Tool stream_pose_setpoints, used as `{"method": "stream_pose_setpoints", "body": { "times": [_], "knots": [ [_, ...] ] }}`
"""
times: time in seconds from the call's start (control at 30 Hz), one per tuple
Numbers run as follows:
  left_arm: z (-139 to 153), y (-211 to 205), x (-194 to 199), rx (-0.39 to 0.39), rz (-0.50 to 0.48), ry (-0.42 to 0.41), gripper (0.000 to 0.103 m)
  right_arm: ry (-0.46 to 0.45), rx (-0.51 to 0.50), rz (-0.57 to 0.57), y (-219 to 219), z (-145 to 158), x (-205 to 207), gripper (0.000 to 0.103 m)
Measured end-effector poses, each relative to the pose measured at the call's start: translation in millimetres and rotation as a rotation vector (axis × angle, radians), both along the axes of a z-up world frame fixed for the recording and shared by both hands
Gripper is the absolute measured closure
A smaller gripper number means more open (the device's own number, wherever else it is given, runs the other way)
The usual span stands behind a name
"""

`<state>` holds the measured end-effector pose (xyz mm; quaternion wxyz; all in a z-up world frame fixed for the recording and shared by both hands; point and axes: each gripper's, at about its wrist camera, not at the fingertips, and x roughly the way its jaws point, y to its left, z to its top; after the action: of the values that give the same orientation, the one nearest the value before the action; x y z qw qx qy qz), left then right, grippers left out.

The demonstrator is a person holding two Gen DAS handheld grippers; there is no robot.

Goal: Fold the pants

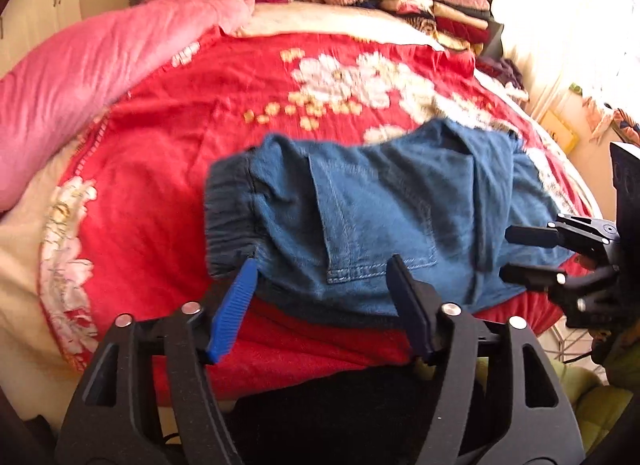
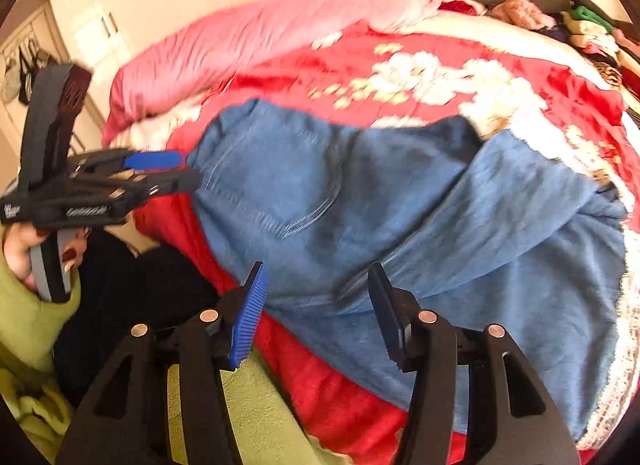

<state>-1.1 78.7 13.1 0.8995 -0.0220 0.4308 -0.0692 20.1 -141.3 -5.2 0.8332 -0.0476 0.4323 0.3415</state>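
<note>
The blue denim pants are seen lying folded on the red floral blanket near the bed's front edge, with the dark elastic waistband at the left end. The left gripper is held with its jaws wide apart at the near edge of the denim, nothing clasped. The right gripper is likewise spread wide over the cloth, empty. White lettering on the left gripper's body is blurred and cannot be read. A pink quilt is bunched at the left.
</note>
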Motion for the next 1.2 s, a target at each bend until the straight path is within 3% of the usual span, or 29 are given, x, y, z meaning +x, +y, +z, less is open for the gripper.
{"method": "stream_pose_setpoints", "body": {
  "times": [0.13,0.33,0.57,0.8,0.83,0.87,0.9,1.0,1.07,1.1,1.17,1.2],
  "knots": [
    [18.5,-8.5,-6.2,-0.014,-0.010,-0.040,0.033,-0.032,0.013,-0.057,-19.0,11.3,3.2,0.050],
    [22.8,-39.8,-4.6,-0.026,-0.092,-0.036,0.029,-0.072,0.029,-0.149,-49.8,25.0,16.4,0.050],
    [9.1,-91.5,12.5,-0.092,-0.227,0.031,0.029,-0.098,0.020,-0.239,-80.7,36.8,43.1,0.050],
    [-13.9,-137.2,44.0,-0.141,-0.333,0.127,0.029,-0.073,-0.018,-0.312,-94.0,38.4,95.1,0.050],
    [-16.3,-139.2,47.0,-0.146,-0.335,0.136,0.029,-0.075,-0.027,-0.311,-93.5,39.0,101.2,0.042],
    [-20.2,-142.5,54.1,-0.153,-0.337,0.151,0.029,-0.079,-0.035,-0.316,-93.0,39.1,107.4,0.018],
    [-23.5,-144.9,60.6,-0.159,-0.338,0.163,0.029,-0.086,-0.042,-0.327,-93.2,39.3,115.0,0.014],
    [-31.8,-150.2,77.8,-0.167,-0.327,0.184,0.030,-0.079,-0.063,-0.333,-90.3,38.0,136.5,0.014],
    [-37.8,-153.9,85.7,-0.185,-0.320,0.196,0.042,-0.071,-0.075,-0.325,-85.5,36.1,149.0,0.014],
    [-41.2,-155.1,88.2,-0.203,-0.316,0.201,0.058,-0.066,-0.091,-0.322,-80.9,34.3,156.9,0.014],
    [-47.4,-157.6,89.7,-0.255,-0.329,0.210,0.074,-0.049,-0.114,-0.307,-70.1,28.6,171.9,0.014],
    [-49.6,-158.8,88.3,-0.279,-0.348,0.210,0.088,-0.043,-0.124,-0.301,-66.1,25.7,178.0,0.014]
  ]
}}
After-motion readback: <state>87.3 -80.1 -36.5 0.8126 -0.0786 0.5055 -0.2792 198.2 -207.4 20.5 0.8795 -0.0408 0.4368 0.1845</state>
